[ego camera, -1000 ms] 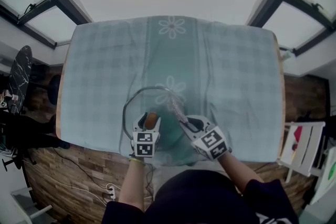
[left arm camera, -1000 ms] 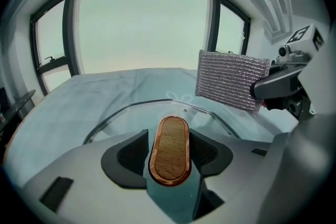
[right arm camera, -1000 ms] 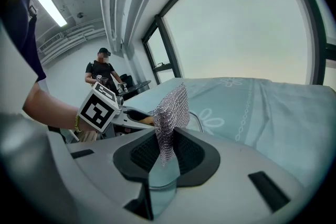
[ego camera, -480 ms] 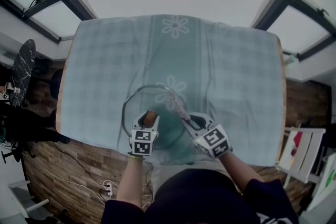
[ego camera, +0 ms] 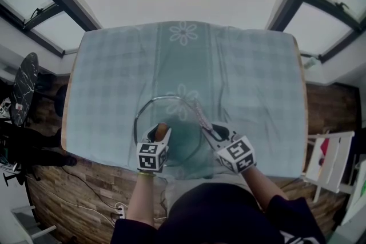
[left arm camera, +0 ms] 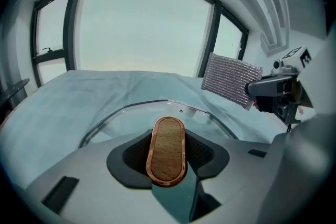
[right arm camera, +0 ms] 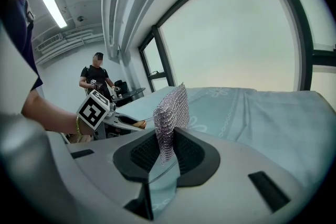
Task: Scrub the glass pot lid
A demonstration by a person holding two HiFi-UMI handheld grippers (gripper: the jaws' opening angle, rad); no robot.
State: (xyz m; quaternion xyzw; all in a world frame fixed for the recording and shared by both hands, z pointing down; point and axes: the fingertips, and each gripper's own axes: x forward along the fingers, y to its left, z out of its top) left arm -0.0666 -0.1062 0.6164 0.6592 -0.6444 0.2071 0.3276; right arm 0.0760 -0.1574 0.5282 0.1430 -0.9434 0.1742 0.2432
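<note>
Looking down, I've got the glass pot lid [ego camera: 166, 114] dome-up on the checked cloth [ego camera: 257, 83], close to the table's near edge. Its oval wooden handle [left arm camera: 167, 150] has its long axis pointing straight away from me, in line with the left gripper [ego camera: 160, 134]. That gripper's jaws have just been closing and they pinch the handle by its long sides, so they sit partway apart. The right gripper [right arm camera: 167, 150] is clamped on a mesh scrubber [right arm camera: 171, 113], held upright beside the lid's right rim.
</note>
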